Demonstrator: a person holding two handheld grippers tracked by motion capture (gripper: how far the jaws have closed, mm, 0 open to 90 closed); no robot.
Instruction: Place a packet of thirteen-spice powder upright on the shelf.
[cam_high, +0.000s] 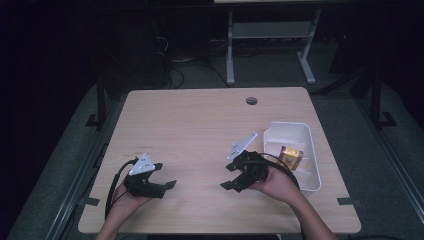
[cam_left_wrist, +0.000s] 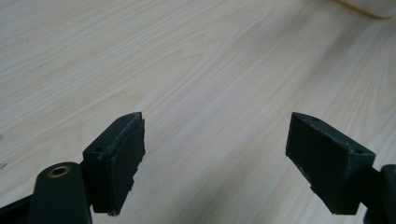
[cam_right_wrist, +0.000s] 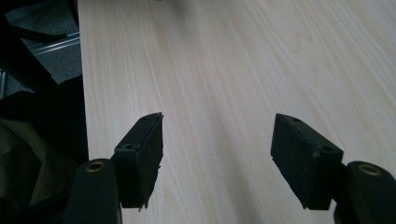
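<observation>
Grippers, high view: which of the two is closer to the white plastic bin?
The right gripper. Its hand lies beside the white plastic bin, which holds a small yellow box. The left gripper sits well across the wooden table, near its left front corner.

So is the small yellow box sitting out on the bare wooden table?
No, the small yellow box lies inside the white plastic bin.
</observation>
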